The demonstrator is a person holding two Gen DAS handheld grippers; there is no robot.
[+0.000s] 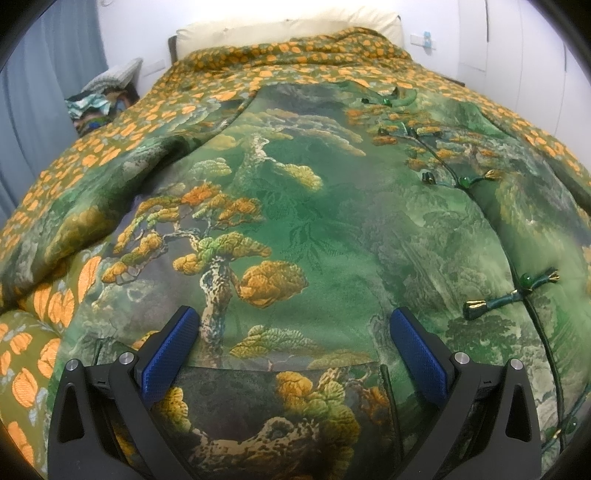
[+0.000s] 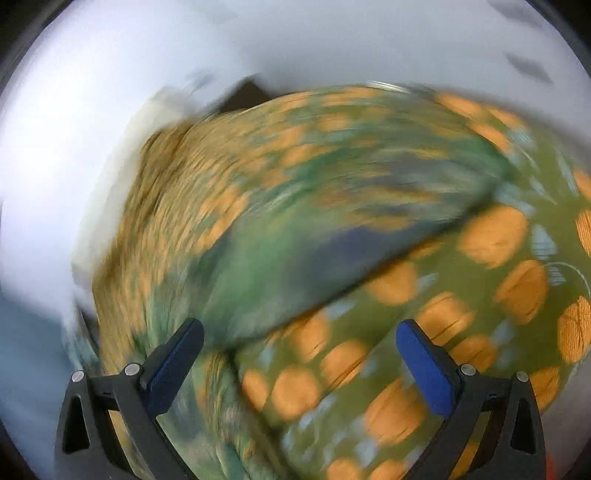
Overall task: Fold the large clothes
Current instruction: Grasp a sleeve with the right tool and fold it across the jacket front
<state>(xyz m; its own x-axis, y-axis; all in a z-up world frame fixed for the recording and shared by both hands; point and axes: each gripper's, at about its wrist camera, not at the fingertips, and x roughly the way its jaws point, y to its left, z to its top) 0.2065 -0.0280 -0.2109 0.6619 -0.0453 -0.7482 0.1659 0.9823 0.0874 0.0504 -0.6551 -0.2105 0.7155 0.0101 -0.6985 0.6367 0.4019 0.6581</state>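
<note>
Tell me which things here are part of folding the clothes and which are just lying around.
Part of the job:
green jacket spread on the bed
left gripper, open above it
right gripper, open

Just lying around:
orange-spotted bedspread
cream pillow
pile of clothes beside the bed

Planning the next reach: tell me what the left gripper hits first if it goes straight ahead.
Most likely the green garment spread on the bed: the open left gripper already hovers low over it, though depth is unclear.
</note>
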